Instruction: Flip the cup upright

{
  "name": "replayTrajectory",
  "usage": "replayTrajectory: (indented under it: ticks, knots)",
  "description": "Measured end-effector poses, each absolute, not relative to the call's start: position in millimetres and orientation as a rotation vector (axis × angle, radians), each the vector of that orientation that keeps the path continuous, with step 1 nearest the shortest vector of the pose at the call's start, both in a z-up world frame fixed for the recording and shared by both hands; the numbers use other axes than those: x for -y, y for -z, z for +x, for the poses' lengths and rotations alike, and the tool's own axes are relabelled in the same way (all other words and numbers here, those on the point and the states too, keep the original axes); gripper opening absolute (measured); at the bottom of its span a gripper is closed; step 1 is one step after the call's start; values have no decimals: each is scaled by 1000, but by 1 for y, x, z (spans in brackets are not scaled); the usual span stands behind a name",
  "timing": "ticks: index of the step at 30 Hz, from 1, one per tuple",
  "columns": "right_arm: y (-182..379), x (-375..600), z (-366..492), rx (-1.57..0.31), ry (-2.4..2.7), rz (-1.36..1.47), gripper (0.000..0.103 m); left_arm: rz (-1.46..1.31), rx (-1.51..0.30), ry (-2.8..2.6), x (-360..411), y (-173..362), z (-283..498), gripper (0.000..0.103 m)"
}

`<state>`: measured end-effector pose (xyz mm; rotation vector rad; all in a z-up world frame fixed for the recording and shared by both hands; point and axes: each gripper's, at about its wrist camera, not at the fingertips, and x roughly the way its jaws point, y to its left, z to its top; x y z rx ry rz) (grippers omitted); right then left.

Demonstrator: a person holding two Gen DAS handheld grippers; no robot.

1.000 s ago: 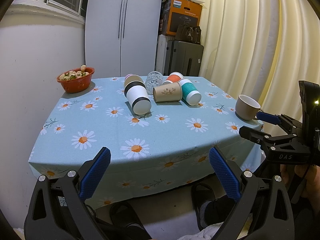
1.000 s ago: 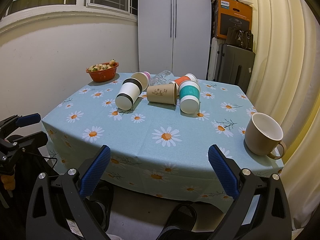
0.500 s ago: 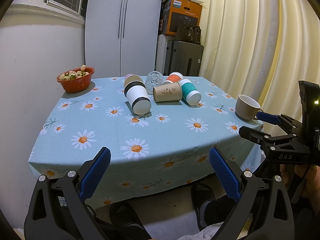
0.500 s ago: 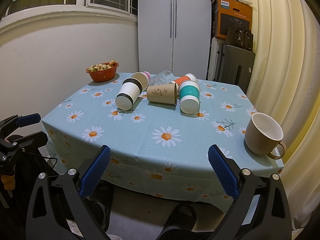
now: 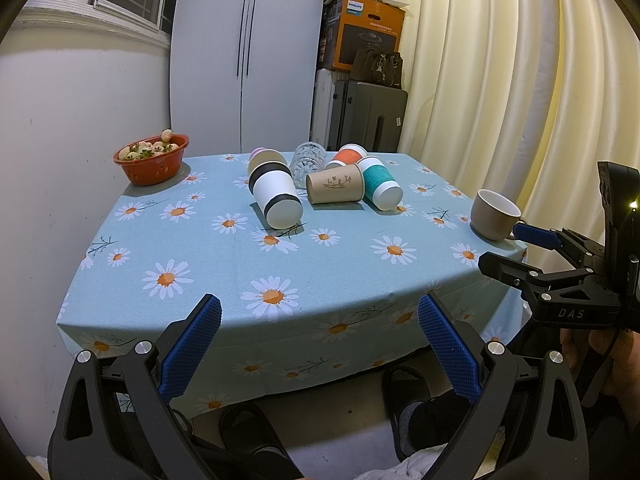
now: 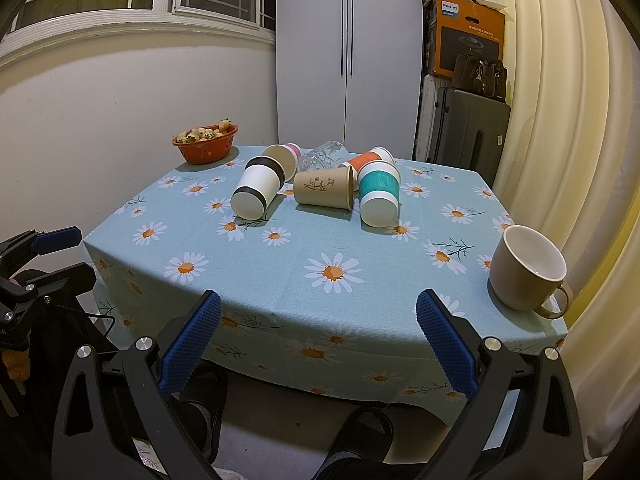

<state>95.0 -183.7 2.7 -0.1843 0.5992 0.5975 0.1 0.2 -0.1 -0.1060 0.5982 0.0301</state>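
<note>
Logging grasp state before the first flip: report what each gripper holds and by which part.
Nothing is held. The left gripper and right gripper are both open, short of the table's near edge; the cups lie untouched.

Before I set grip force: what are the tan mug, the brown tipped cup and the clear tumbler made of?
Tan mug: looks glazed ceramic, thick wall, glossy white inside, loop handle.
Brown cup: probably kraft paper, matte, printed drawing, thin rolled rim.
Clear tumbler: glass or hard plastic, see-through with a cut pattern; cannot tell which.
</note>
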Motion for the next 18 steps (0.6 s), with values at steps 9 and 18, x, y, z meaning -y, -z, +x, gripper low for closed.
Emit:
replayTrajectory:
  ticks: [9, 18]
  knots:
    - [-4, 183, 94, -599, -598, -183, 97, -116, -606, -28, -2, -1, 1, 96]
    - [-6, 182, 91, -585, -605, -182, 97, -129, -590, -45, -5, 0, -3, 96]
